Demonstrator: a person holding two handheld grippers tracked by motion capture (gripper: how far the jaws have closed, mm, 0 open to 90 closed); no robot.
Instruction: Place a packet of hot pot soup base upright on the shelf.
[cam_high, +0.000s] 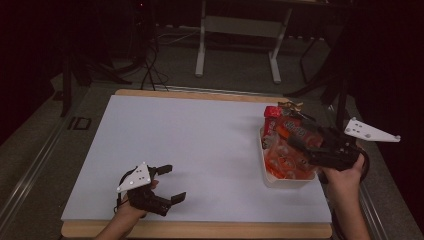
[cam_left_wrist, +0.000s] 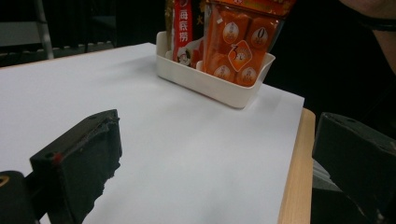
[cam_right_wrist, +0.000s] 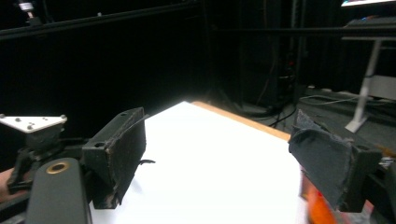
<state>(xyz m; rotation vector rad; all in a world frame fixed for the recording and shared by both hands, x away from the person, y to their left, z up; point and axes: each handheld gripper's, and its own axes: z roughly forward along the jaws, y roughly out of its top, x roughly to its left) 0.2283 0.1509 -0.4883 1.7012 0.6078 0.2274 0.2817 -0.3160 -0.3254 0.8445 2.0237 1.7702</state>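
The right gripper (cam_high: 300, 141), jaws spread and empty, is held directly over the white plastic tray (cam_high: 290, 181) of orange snack packets (cam_high: 282, 162); the open left gripper (cam_high: 172, 182) is stationed well apart from that tray.
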